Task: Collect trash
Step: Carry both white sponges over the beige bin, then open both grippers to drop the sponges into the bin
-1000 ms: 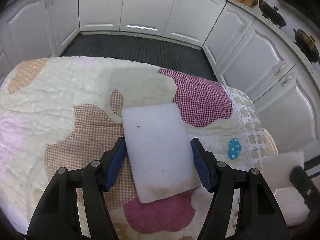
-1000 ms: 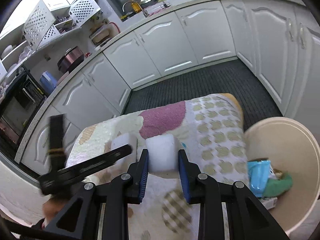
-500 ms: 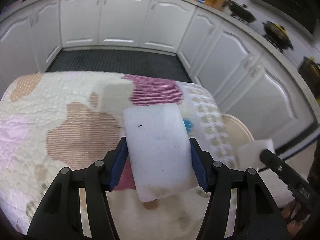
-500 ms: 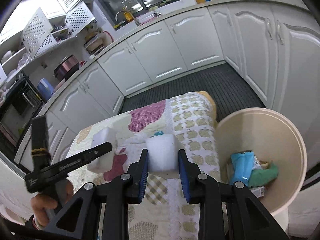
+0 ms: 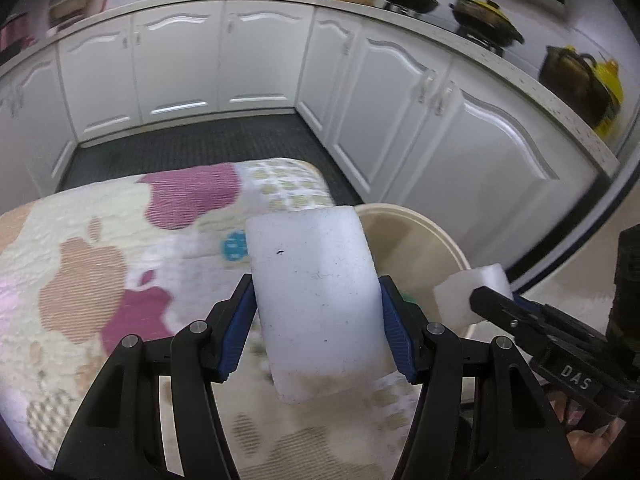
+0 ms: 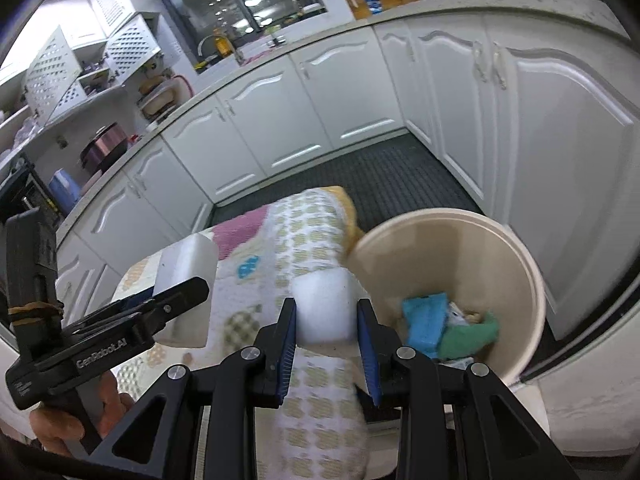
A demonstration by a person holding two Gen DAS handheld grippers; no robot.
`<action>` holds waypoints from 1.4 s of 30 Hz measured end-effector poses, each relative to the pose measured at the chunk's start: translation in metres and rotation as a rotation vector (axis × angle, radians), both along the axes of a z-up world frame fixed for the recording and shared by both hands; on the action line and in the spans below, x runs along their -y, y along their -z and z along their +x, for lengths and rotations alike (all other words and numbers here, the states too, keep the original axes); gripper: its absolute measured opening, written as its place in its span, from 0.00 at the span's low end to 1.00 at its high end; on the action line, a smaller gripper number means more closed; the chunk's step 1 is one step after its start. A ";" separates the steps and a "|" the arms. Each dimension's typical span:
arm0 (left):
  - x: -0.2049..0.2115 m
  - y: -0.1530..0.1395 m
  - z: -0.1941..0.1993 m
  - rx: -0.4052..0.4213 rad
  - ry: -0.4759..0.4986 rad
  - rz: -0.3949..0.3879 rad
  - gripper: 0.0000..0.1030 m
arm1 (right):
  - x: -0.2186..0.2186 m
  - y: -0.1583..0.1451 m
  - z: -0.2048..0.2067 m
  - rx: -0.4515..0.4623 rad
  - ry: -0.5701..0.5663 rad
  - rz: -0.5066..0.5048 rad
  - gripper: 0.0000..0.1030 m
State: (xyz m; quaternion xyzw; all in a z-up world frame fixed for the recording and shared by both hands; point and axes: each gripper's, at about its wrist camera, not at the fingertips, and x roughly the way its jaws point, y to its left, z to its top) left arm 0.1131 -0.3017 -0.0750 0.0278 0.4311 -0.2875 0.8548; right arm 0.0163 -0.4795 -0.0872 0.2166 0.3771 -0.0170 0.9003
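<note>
Both tools carry trash: left tool point(image 5: 316, 320) grips the large foam slab point(image 5: 316, 300), right tool point(image 6: 326, 332) the small foam block point(image 6: 324, 308), each needing release over the bin point(image 6: 460, 248).

Home kitchen, white cabinets point(image 5: 256, 64), stovetop pots point(image 5: 486, 20)

White foam slab point(image 5: 316, 304) covering part of the beige bin point(image 5: 416, 240) behind it, bin's contents point(image 6: 448, 328) jumbled and partly hidden by its wall, right tongs point(image 5: 486, 300) cut off at the picture's edge, patchwork quilt point(image 6: 316, 400) blurred up close
</note>
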 end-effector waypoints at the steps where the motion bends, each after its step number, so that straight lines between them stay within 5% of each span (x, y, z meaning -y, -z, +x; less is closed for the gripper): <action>1: 0.007 0.001 -0.001 0.000 0.013 0.002 0.57 | 0.005 0.002 -0.002 -0.005 0.012 0.000 0.27; 19: 0.083 0.036 0.002 -0.062 0.148 0.021 0.60 | 0.059 0.033 -0.008 -0.078 0.125 0.035 0.28; 24: 0.087 0.039 0.006 -0.072 0.153 0.003 0.64 | 0.064 0.034 -0.005 -0.078 0.151 0.002 0.47; 28: 0.083 0.040 0.007 -0.081 0.147 -0.012 0.75 | 0.065 0.038 -0.007 -0.080 0.147 0.012 0.48; 42: 0.061 0.030 -0.003 0.007 0.076 0.020 0.76 | 0.052 0.037 -0.018 -0.084 0.157 0.014 0.56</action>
